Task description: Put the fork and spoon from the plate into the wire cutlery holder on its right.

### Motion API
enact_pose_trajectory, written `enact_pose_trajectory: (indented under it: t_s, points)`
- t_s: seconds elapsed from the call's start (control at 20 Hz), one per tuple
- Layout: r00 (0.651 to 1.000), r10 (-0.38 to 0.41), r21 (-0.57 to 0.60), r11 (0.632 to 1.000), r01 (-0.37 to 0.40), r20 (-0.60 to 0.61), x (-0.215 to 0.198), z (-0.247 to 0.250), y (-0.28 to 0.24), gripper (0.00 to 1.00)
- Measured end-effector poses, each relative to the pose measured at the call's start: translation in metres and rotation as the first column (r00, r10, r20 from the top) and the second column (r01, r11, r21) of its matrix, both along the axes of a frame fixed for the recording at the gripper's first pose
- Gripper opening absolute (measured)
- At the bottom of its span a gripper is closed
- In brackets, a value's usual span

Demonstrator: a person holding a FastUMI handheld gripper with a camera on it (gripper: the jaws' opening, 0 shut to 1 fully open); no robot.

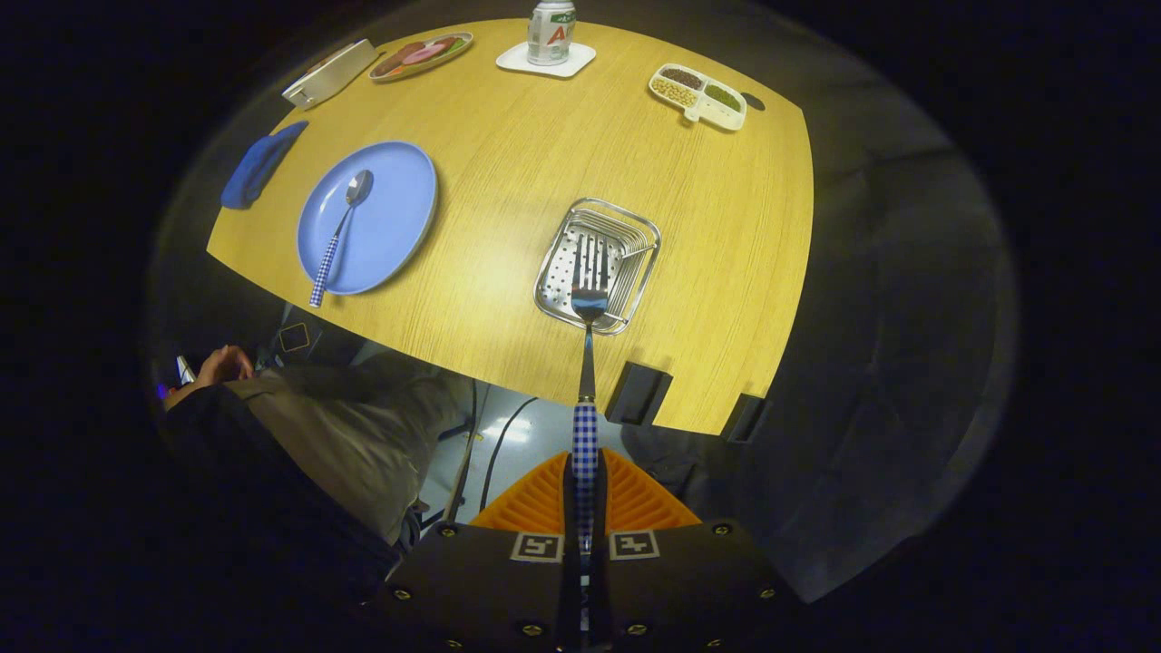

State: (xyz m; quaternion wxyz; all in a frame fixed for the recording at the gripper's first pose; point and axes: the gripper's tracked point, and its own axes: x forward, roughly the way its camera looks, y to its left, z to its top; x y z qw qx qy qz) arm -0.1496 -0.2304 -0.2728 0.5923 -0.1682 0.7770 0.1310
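My gripper (585,476) is shut on the blue-checked handle of the fork (588,363), both orange fingers (535,499) pressing on it. The fork points ahead, and its metal tines hang high above the wire cutlery holder (555,292) on the wooden table. The holder is a shallow metal basket with nothing inside. To its left lies a blue plate (385,227). The spoon (340,231) rests on that plate, bowl toward the far side, its checked handle sticking out over the near rim.
A folded blue cloth (258,165) lies left of the plate. Beyond stand a can on a white coaster (549,36), a divided snack dish (698,95), a food plate (419,56) and a white box (328,73). A person's hand and leg (345,426) are below the table's near edge.
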Motion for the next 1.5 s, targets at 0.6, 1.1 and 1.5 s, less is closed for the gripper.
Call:
enact_pose_trajectory:
  t_s: [0.6,1.1,1.5]
  points:
    - [0.985,0.026,-0.020,0.999,-0.030,-0.170,0.021,-0.038,0.002,0.04]
    - [0.958,0.040,-0.034,0.998,-0.052,-0.285,0.037,-0.061,0.003,0.04]
    - [0.957,0.012,-0.037,0.999,-0.023,-0.289,0.055,-0.071,0.009,0.12]
